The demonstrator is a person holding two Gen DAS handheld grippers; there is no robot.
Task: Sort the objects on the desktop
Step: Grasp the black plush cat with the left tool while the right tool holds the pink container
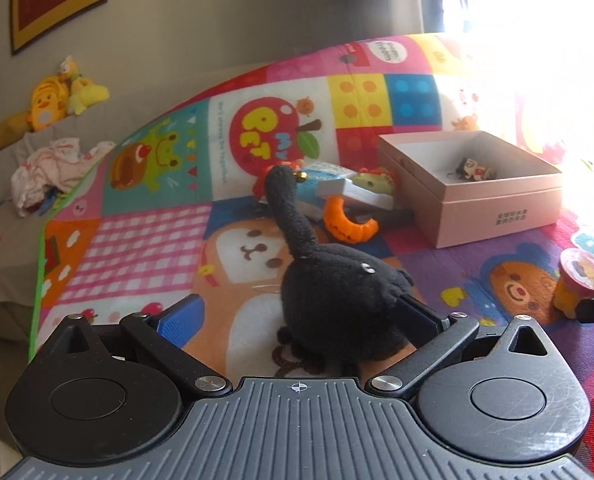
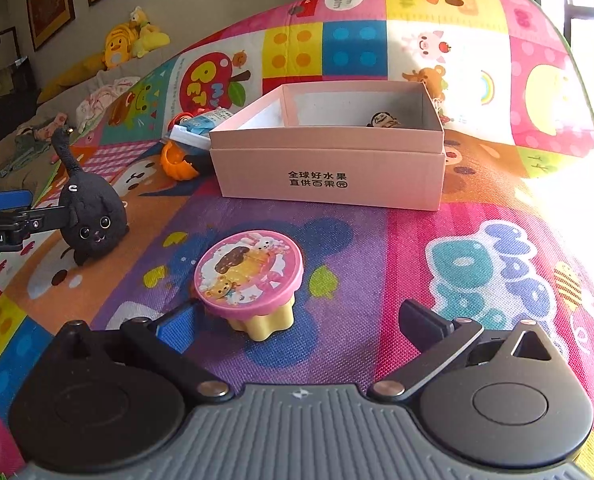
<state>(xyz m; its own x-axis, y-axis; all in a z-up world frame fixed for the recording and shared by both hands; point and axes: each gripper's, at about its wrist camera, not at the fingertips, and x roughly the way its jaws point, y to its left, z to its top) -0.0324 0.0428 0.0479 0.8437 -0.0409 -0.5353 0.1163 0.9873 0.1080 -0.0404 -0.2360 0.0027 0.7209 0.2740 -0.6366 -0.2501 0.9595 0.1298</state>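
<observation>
A black plush cat (image 1: 337, 300) with a long upright tail sits on the colourful play mat (image 1: 137, 248). My left gripper (image 1: 297, 316) is open around it: the plush rests against the right finger, and the blue left pad (image 1: 179, 316) stands apart from it. The right wrist view shows the same cat (image 2: 93, 216) at the far left. My right gripper (image 2: 297, 324) is open, with a pink-lidded yellow cup (image 2: 249, 276) standing between its fingers, nearer the left one. An open pink box (image 2: 329, 172) behind holds a small figurine (image 2: 383, 120).
Left of the box lies a pile with an orange pumpkin toy (image 1: 349, 222), a blue-white packet (image 1: 325, 176) and a green toy (image 1: 371, 180). The mat's green edge (image 1: 37, 280) drops off at the left. Yellow plush toys (image 1: 57, 96) and crumpled clothes (image 1: 53, 172) lie beyond.
</observation>
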